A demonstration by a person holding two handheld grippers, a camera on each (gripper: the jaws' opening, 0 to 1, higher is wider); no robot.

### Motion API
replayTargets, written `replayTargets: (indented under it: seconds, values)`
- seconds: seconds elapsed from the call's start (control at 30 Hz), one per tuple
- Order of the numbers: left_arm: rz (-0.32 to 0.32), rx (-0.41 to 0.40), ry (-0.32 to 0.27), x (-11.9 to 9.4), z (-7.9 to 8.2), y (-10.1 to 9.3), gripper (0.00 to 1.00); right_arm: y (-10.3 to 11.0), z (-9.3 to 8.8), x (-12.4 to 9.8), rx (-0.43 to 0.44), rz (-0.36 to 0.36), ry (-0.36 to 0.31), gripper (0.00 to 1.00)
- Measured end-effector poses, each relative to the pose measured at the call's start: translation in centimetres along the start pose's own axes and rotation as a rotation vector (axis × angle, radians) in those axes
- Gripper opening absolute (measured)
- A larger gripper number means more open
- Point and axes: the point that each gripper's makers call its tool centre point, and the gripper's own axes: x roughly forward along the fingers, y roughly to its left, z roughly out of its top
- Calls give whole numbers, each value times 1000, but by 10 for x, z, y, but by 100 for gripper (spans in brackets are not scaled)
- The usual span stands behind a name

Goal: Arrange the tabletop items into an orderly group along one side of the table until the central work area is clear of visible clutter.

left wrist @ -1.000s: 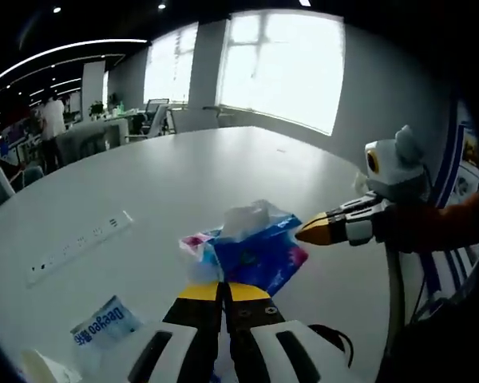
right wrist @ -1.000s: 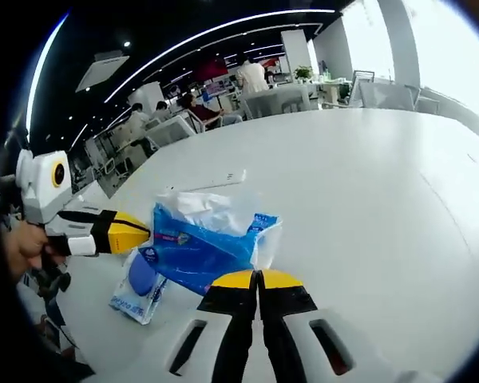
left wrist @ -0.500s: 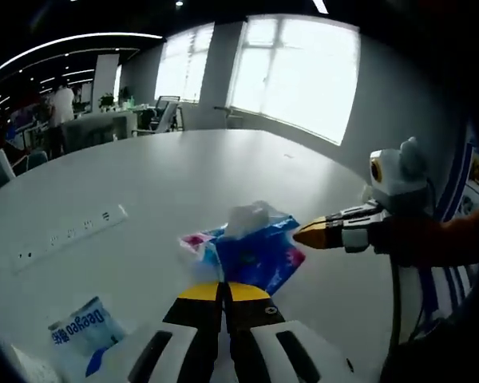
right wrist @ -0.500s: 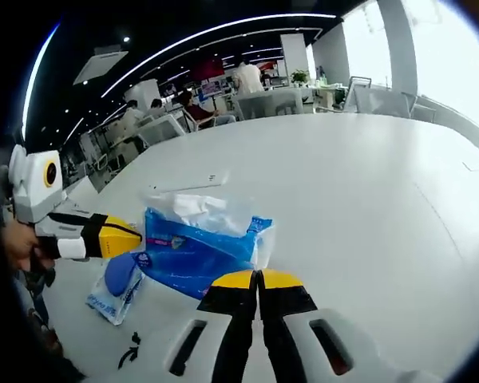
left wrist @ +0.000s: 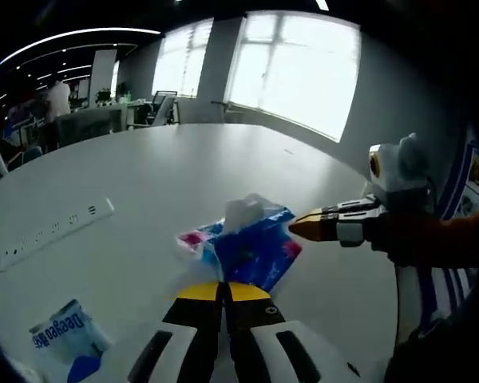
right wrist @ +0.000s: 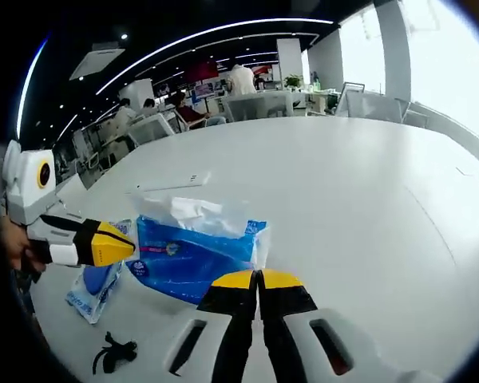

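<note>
White tabletop (left wrist: 184, 175) spreads wide under both of my tools, with an open office behind it. Nearest in the left gripper view, my left gripper (left wrist: 224, 289) has its yellow-tipped jaws pressed together on nothing, their tips just short of the blue tissue pack (left wrist: 251, 251). That pack lies on the table with white tissue sticking up from its top. My right gripper (left wrist: 292, 229) comes in from the right of that view, its tip at the pack's far corner; I cannot tell whether they touch.

From the right gripper view, my right gripper's (right wrist: 257, 277) jaws are likewise together and empty, with the tissue pack (right wrist: 188, 257) just beyond them. To its left the left gripper (right wrist: 132, 249) points its yellow tip at the pack's end. Beside that lies a small blue-and-white packet (right wrist: 92, 287), and a black hair tie (right wrist: 116, 351) sits near the table edge.

Farther off, a white power strip (left wrist: 54, 233) rests flat on the table. Beyond stand desks, chairs, people and bright windows (left wrist: 295, 68).
</note>
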Motion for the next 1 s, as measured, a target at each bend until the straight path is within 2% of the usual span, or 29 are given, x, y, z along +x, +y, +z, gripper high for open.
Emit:
replayTargets:
  seconds: [0.3, 0.57, 1.0]
  values:
    - [-16, -23, 32, 14, -12, -2, 0, -10, -11, 11, 27, -15, 19, 0]
    - [-16, -25, 52, 24, -21, 2, 0, -11, -15, 23, -21, -24, 26, 0]
    - [-19, -38, 73, 31, -29, 4, 0, -15, -28, 27, -20, -31, 67, 0]
